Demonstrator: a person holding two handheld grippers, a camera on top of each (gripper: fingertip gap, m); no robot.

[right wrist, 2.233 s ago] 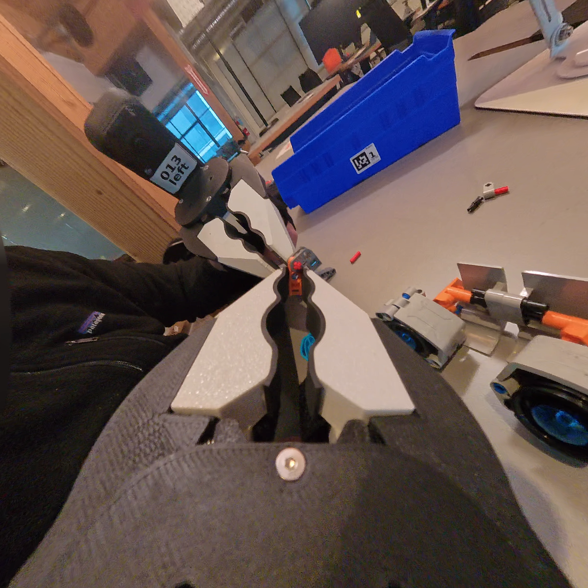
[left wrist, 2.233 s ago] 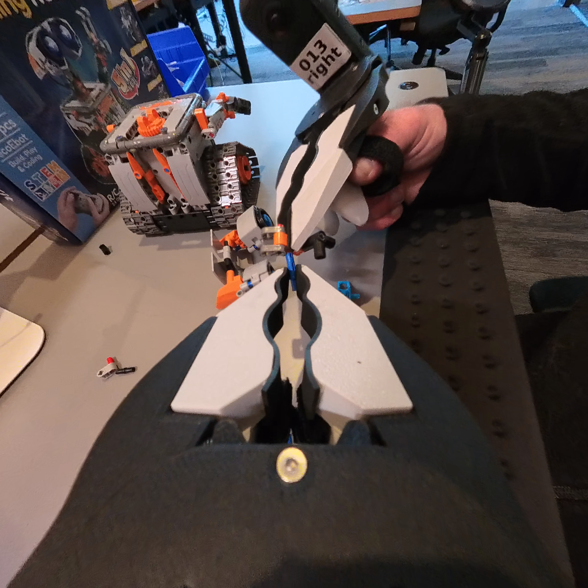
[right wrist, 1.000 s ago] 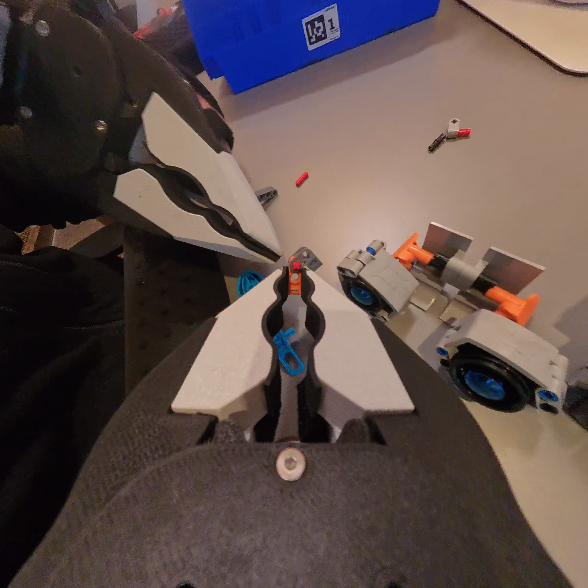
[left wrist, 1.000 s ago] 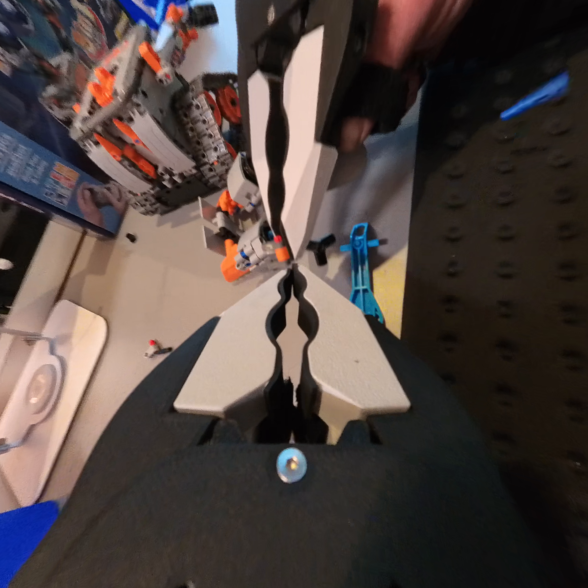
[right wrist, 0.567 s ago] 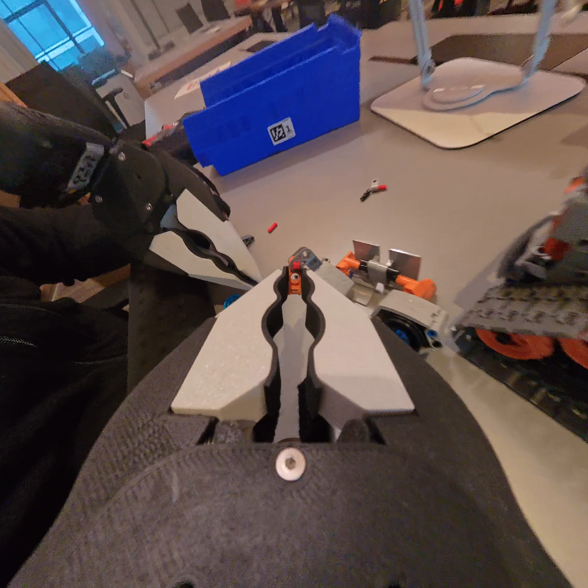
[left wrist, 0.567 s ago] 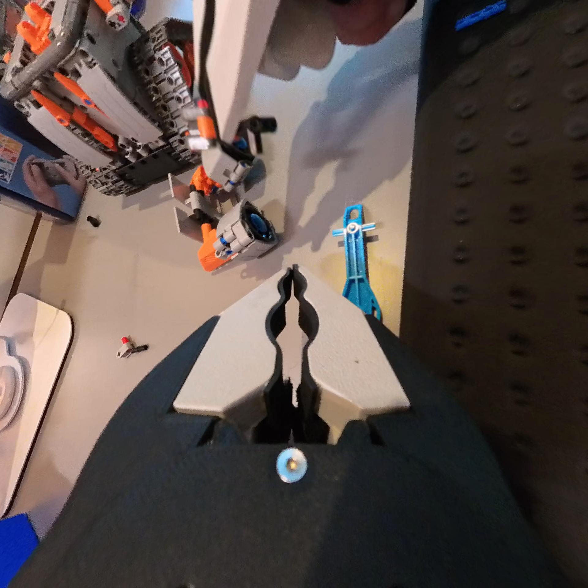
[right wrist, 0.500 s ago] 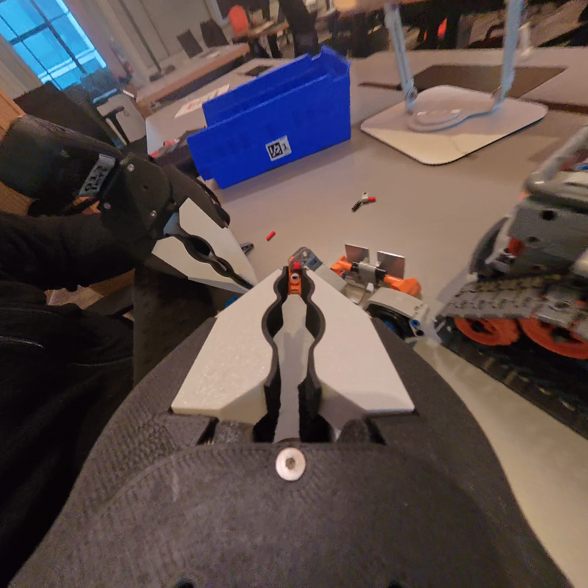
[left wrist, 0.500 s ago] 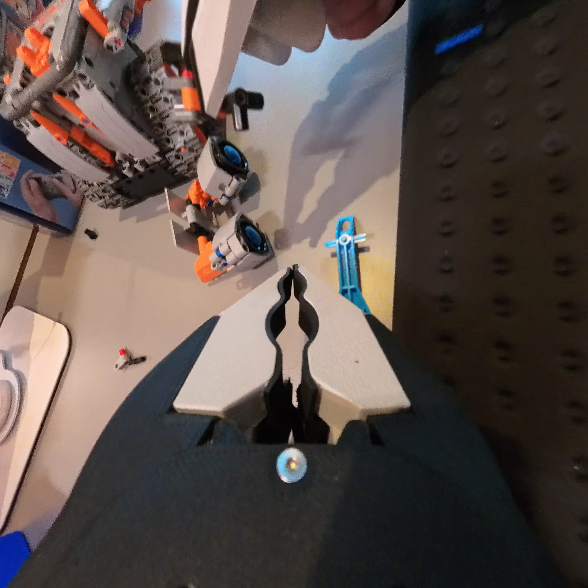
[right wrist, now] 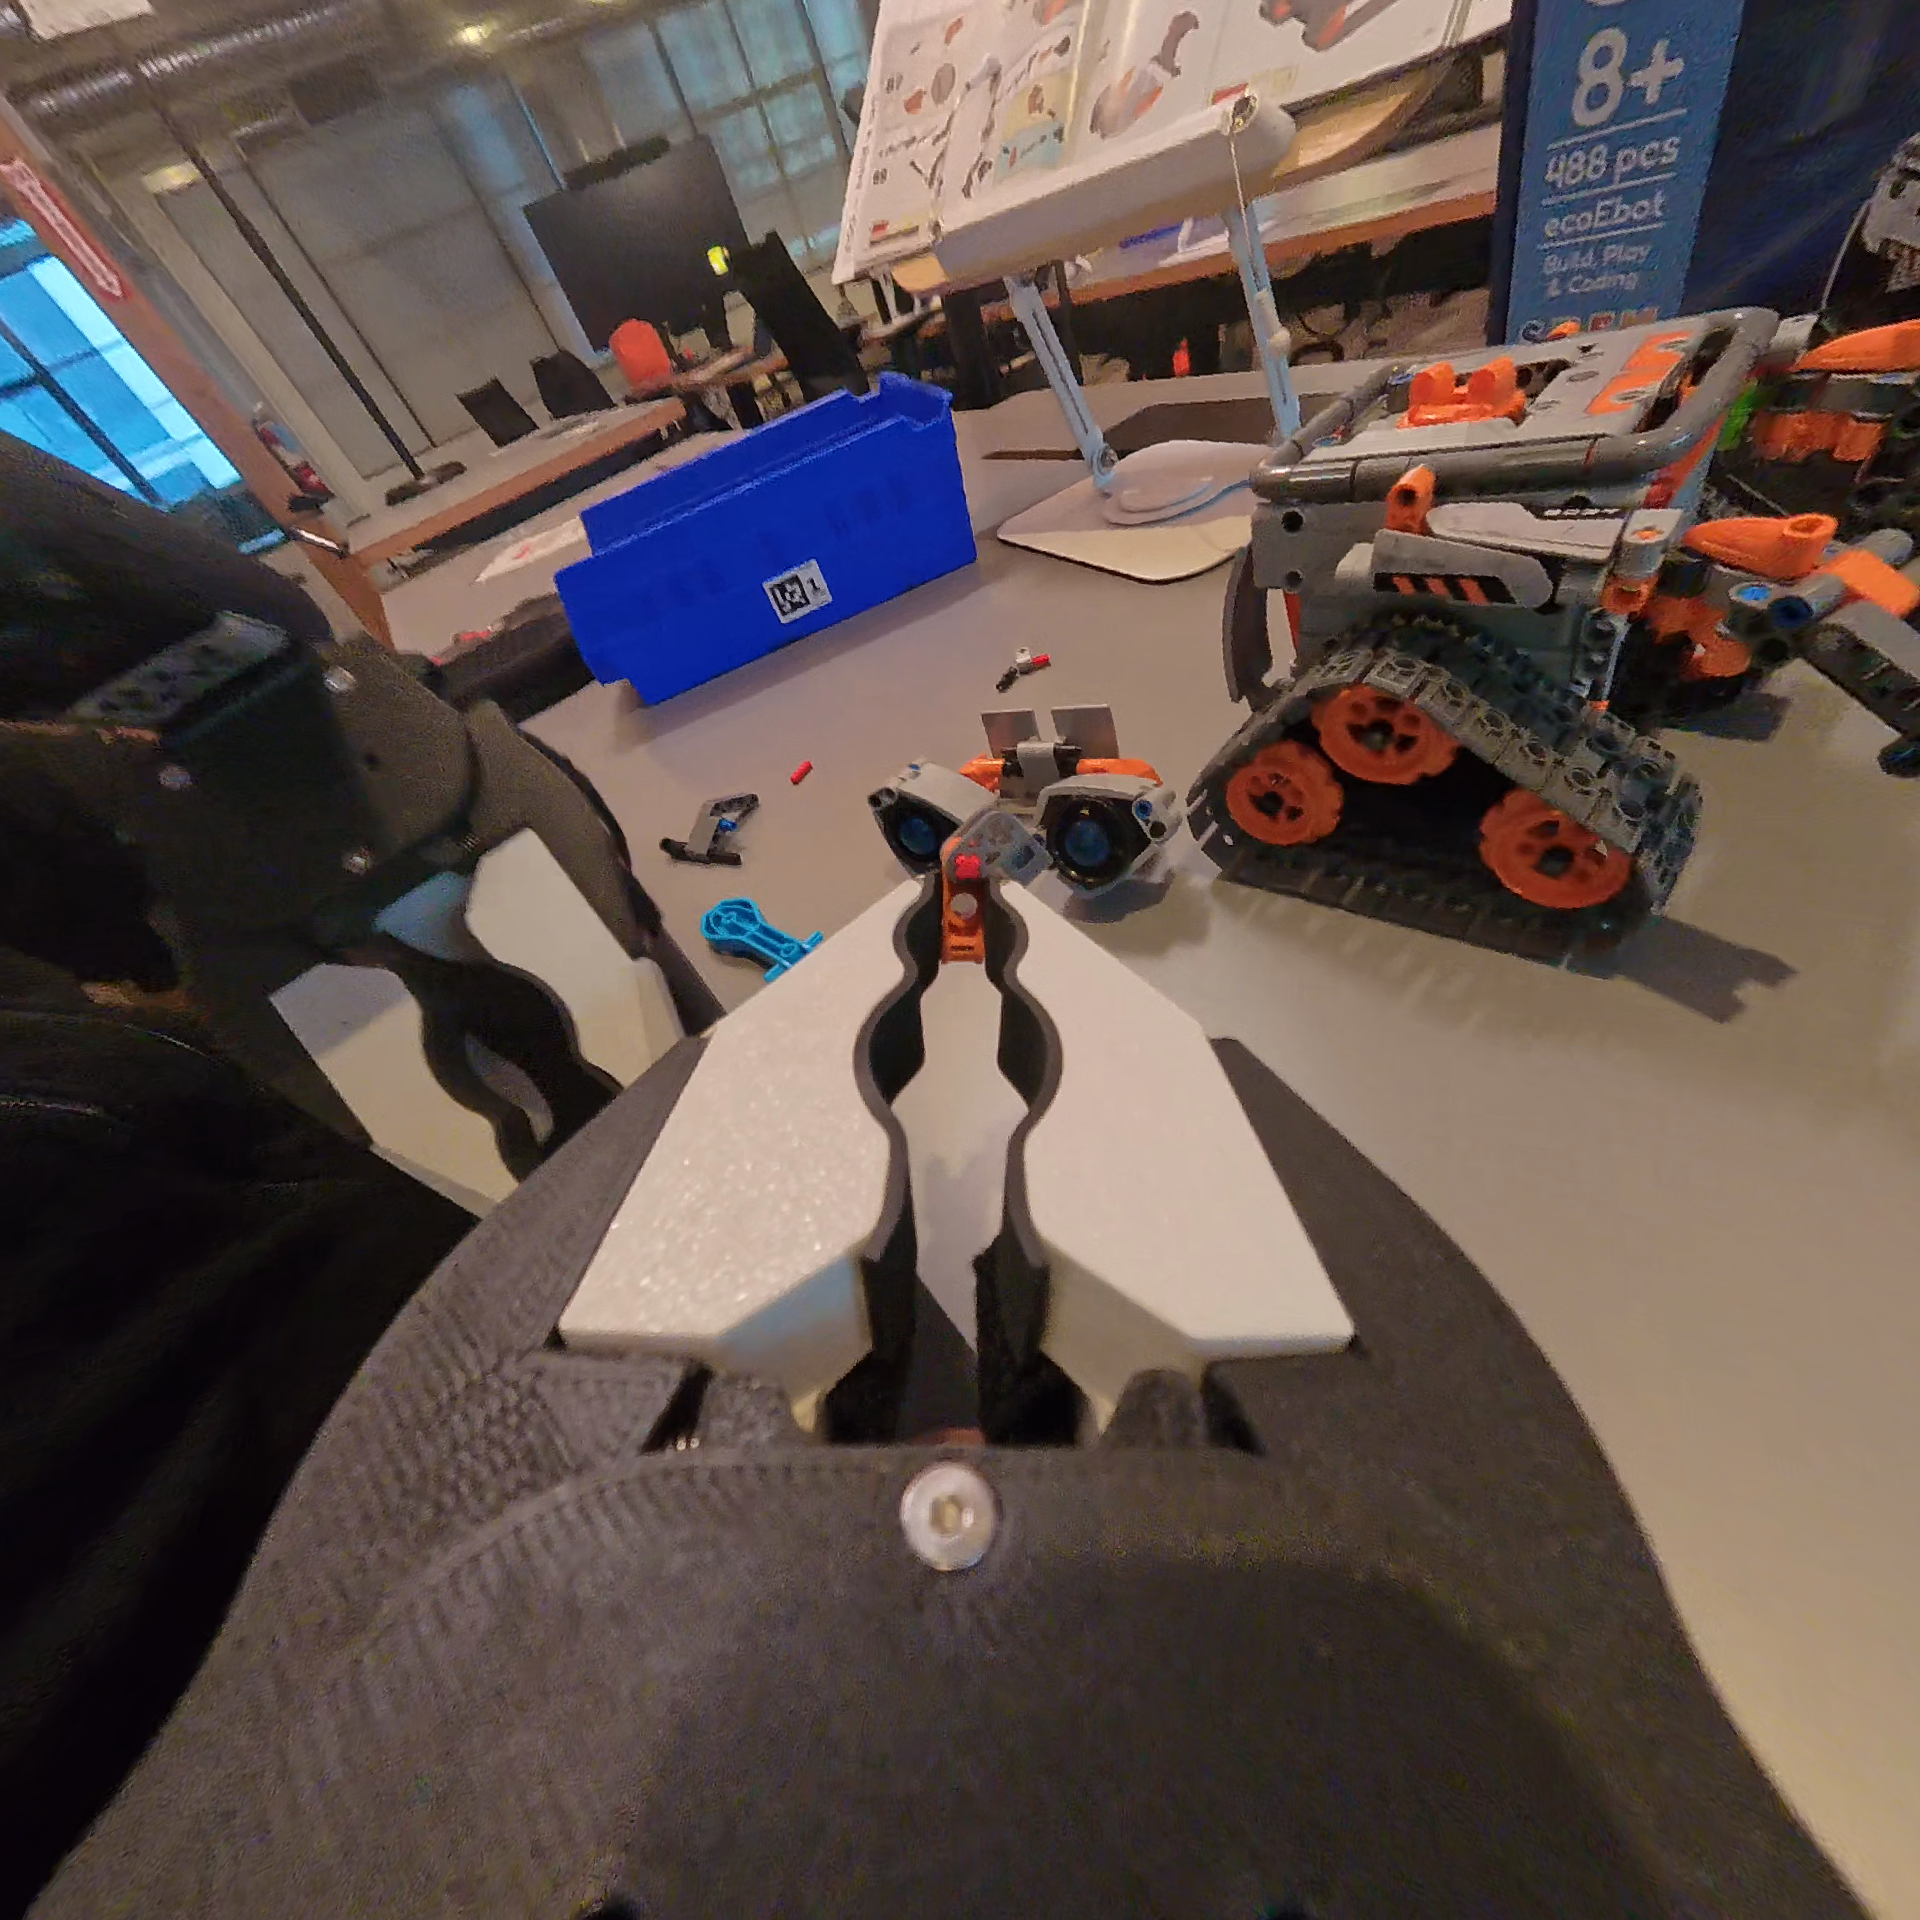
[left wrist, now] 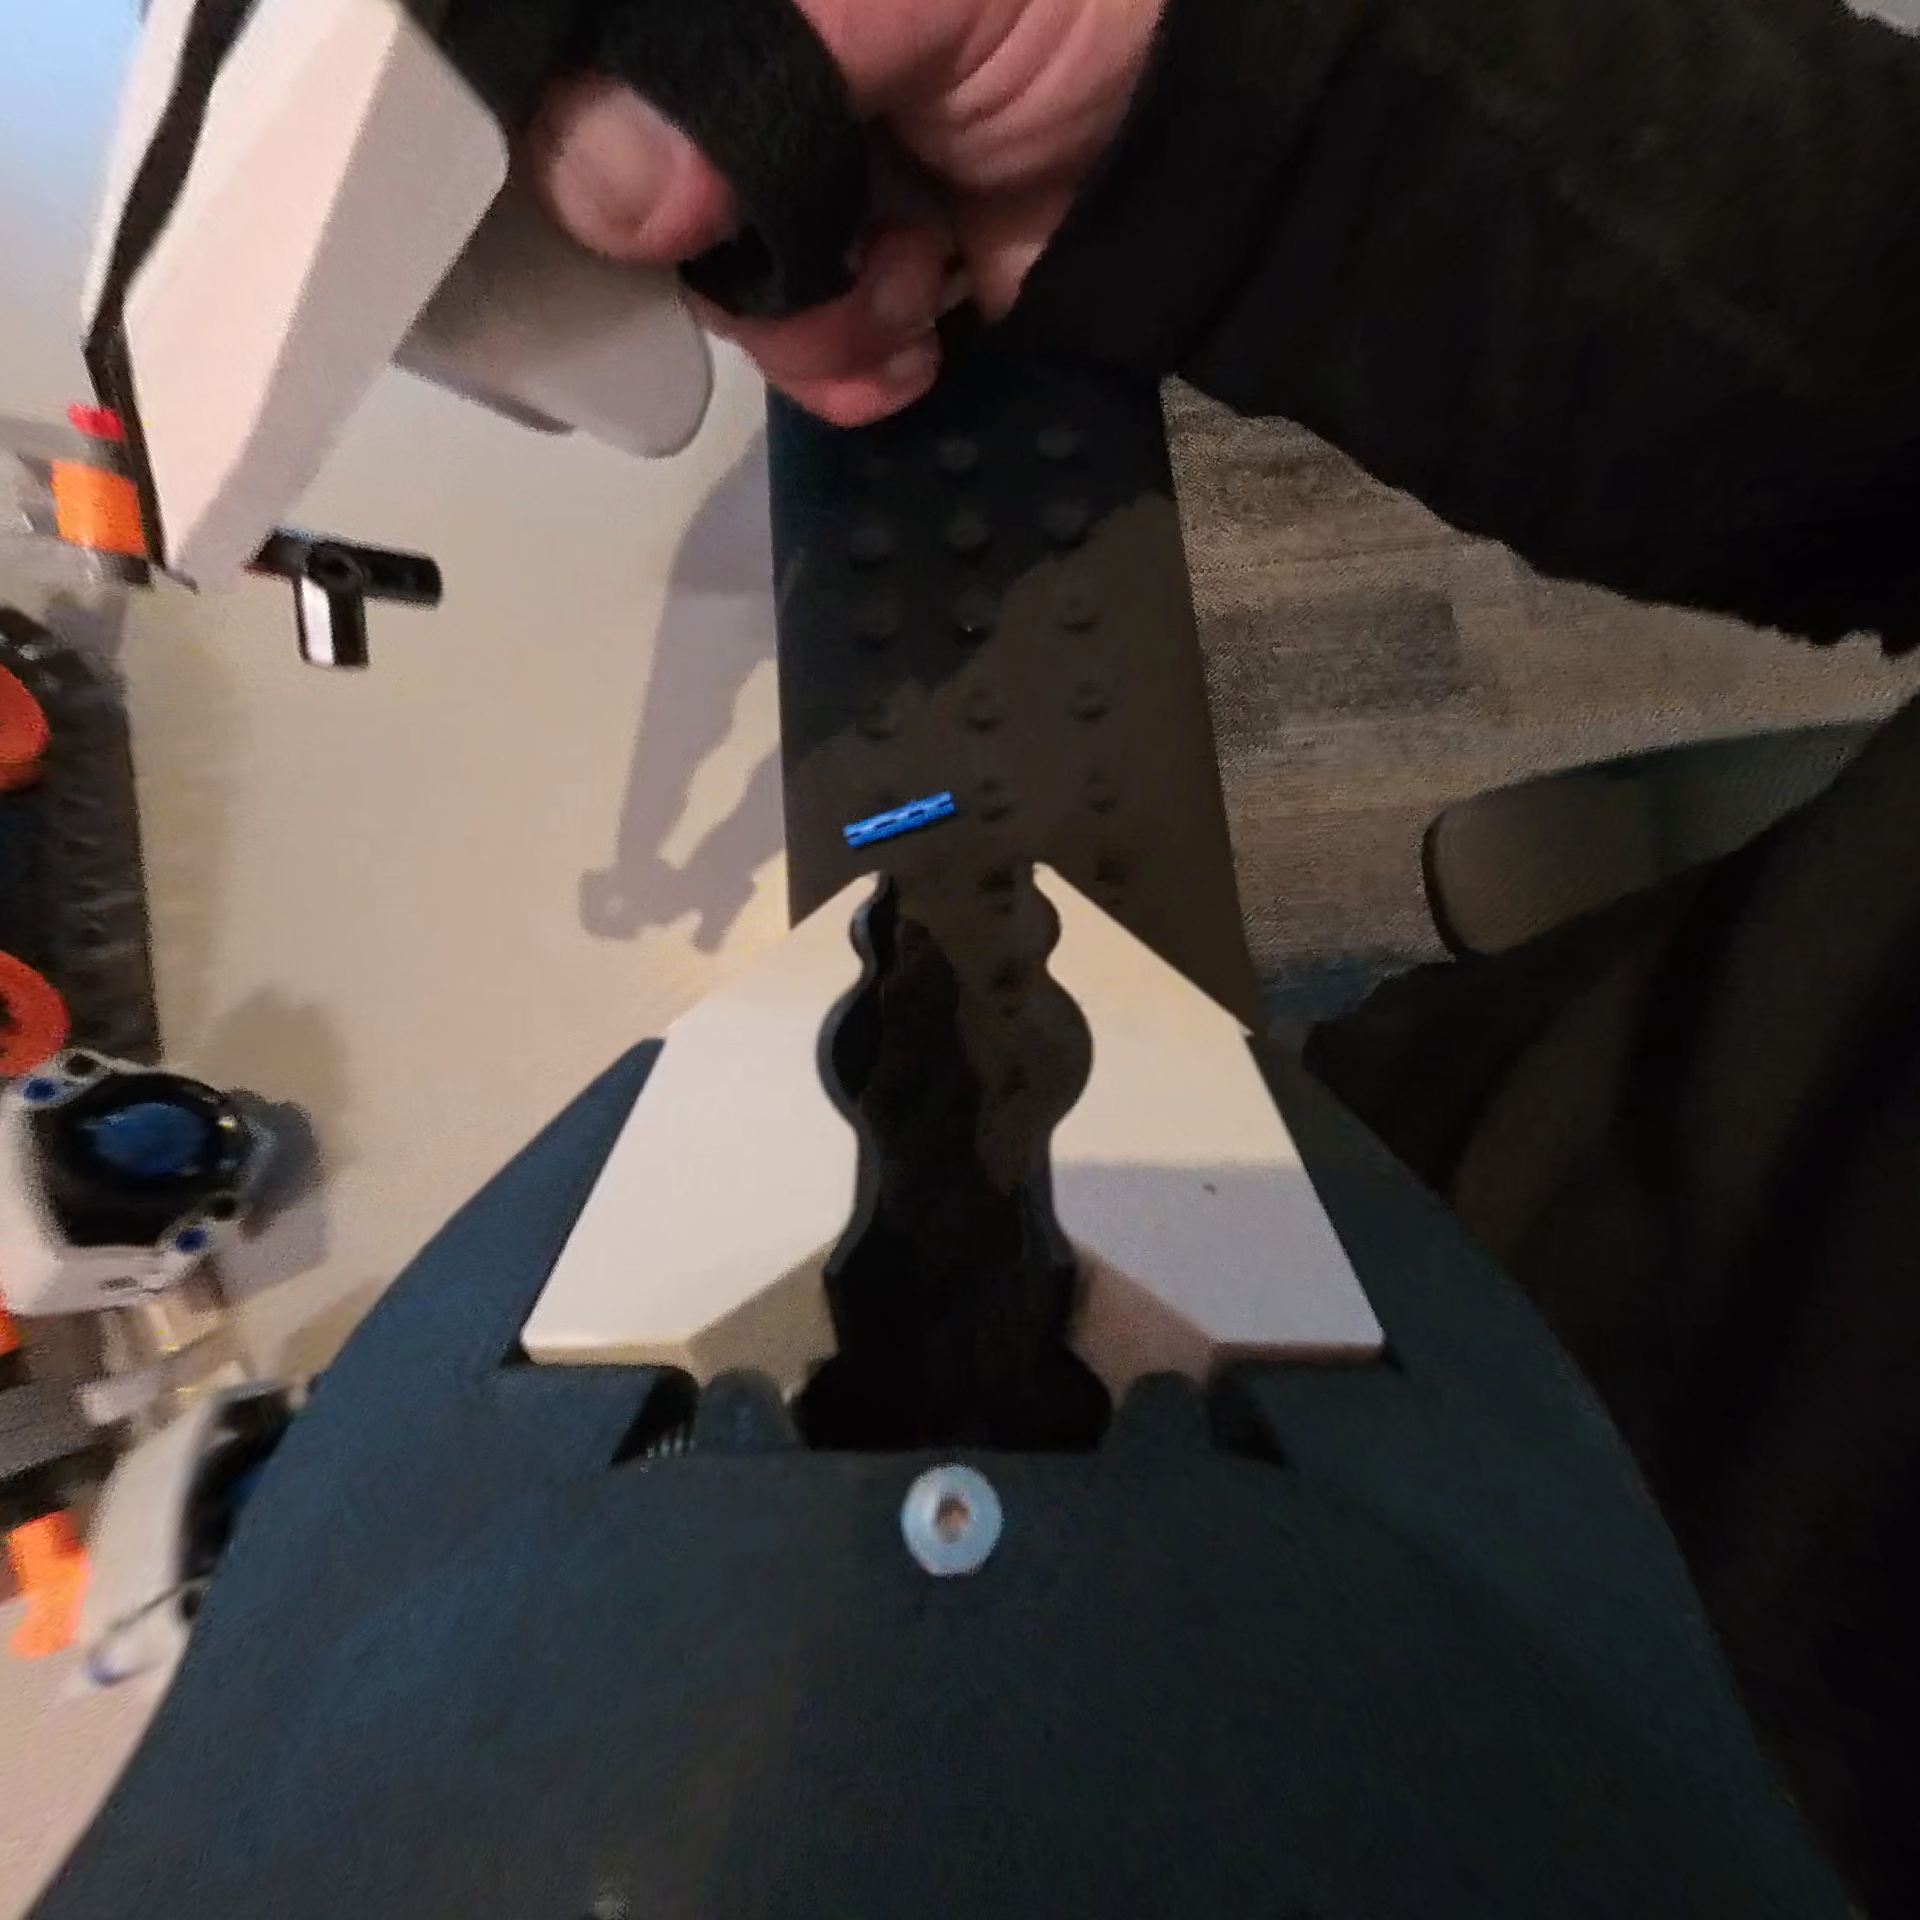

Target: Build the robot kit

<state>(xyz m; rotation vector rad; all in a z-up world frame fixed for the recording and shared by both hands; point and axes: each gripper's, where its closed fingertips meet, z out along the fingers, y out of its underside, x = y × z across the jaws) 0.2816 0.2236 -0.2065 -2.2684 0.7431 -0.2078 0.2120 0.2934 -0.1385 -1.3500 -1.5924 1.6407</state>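
Note:
My left gripper point(left wrist: 961, 878) is open and empty, low over a black studded mat point(left wrist: 987, 582). A small blue axle point(left wrist: 899, 821) lies on the mat just beyond its tips. My right gripper point(right wrist: 961, 899) is shut on a small orange and grey brick piece point(right wrist: 964, 914) with a red pin, held above the grey table point(right wrist: 1455, 1143). In the left wrist view the right gripper point(left wrist: 156, 540) sits at the upper left, held by a hand point(left wrist: 883, 208). The left gripper's fingers point(right wrist: 551, 935) show apart at the left of the right wrist view.
A tracked orange and grey brick robot point(right wrist: 1455, 675) stands at the right. A two-motor module point(right wrist: 1029, 810) lies ahead. A light blue tool point(right wrist: 758, 935), a black piece point(right wrist: 712, 831) and a red pin point(right wrist: 798, 771) lie loose. A blue bin point(right wrist: 769, 561) and booklet stand point(right wrist: 1091, 135) are behind. The tips of one gripper are about 12 centimetres away from the tips of the other.
My left gripper let go of the blue axle, swung right over the black mat and opened. My right gripper, still shut on the orange piece, moved off toward the tracked robot.

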